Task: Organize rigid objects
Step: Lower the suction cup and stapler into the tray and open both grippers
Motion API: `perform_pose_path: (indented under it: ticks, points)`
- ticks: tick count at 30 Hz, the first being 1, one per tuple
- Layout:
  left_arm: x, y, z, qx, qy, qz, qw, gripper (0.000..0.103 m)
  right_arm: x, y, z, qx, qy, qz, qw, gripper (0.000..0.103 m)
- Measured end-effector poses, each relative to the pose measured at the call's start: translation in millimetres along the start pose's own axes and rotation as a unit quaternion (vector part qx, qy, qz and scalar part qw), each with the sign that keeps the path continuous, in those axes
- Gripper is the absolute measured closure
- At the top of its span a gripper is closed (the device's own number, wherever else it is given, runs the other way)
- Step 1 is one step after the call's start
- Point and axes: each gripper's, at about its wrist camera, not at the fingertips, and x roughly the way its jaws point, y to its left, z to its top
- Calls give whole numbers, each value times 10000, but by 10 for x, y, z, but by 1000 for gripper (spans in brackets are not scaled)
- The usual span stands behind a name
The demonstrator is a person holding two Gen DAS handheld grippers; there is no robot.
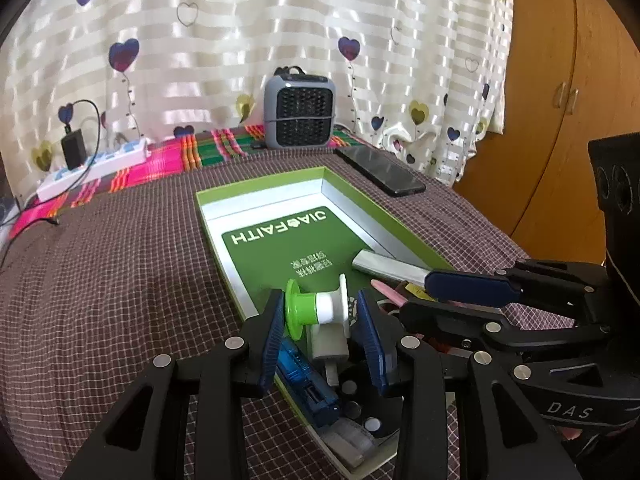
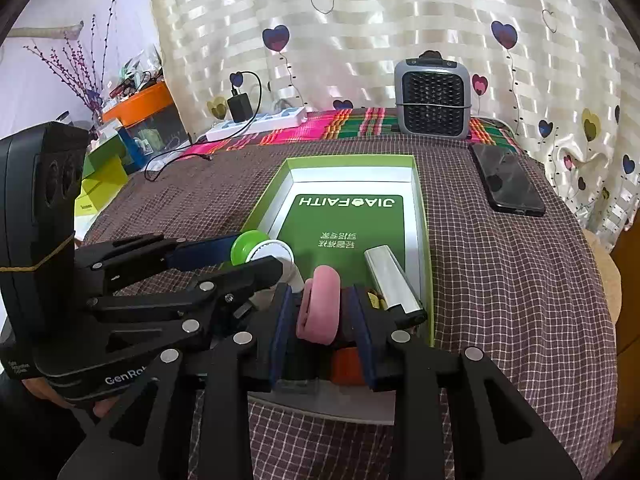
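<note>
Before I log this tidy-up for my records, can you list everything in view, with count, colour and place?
box: one, green rim and silver walls, centre of the bed
green and white spool: one, near end of the box, between the left gripper's pads
pink ring: one, near end of the box, between the right gripper's pads
silver bar: one, right side of the box
blue device: one, near edge of the box
phone: one, black, on the cover right of the box
heater: one, grey, by the curtain
power strip: one, white, far left, black charger plugged in
bed cover: one, brown check
left gripper: one, black with blue pads
right gripper: one, black with blue pads
</note>
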Motion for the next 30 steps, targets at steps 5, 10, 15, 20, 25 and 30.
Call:
perform_pose_path:
  ticks: [5, 10, 15, 20, 25, 30]
  points:
    - [-10, 78, -14, -162, 46, 176, 9997, 67, -58, 7, -19, -1, -39, -21, 10000, 72]
    - [-89, 46, -27, -119, -10, 169, 9998, 67, -107, 9, -49, 3, -60, -44, 10000, 72]
    - [-168, -24, -77, -55, -24, 175, 9998, 67, -173, 41, -88, -22, -108, -47, 9999, 72]
    - [-243, -89, -130, -34, -29, 238, 9997, 67, -234, 86, -123, -66, -144, -44, 9999, 72]
    - [-341, -153, -188, -69, -48, 299, 9995, 67, -293, 139, -168, -123, -174, -29, 9998, 72]
    - [-463, -227, -274, -110, -53, 447, 9989, 67, -350, 209, -264, -199, -148, -13, 9997, 66]
